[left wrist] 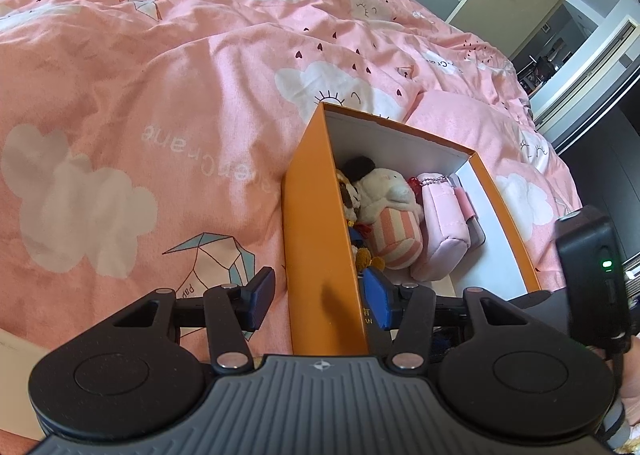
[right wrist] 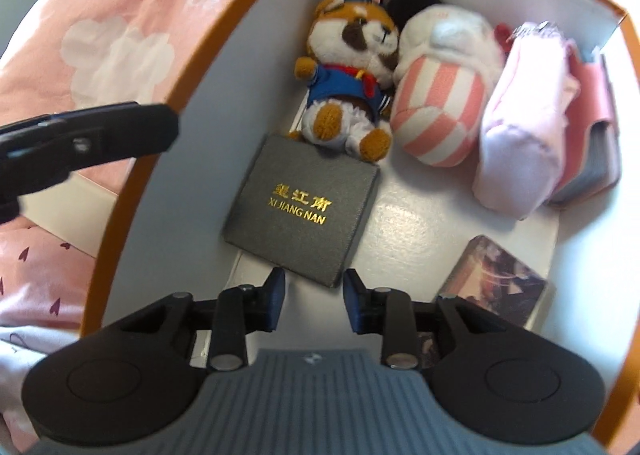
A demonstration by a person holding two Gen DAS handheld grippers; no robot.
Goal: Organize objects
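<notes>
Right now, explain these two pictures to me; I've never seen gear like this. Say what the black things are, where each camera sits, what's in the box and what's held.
Each picture comes from a camera mounted on a hand-held claw; a person carries one in each hand. The black arms with blue pads at the bottom of each view are that claw's own fingers.

The left claw straddles the side wall of an orange box that sits on a pink bedspread; whether it pinches the wall is unclear.

The right claw looks straight down into the box. Inside lie a dog plush, a striped plush, a pink pouch, a black case with gold lettering and a picture card. The claw's pads stand apart by the case's near corner without touching, so it holds nothing.
</notes>
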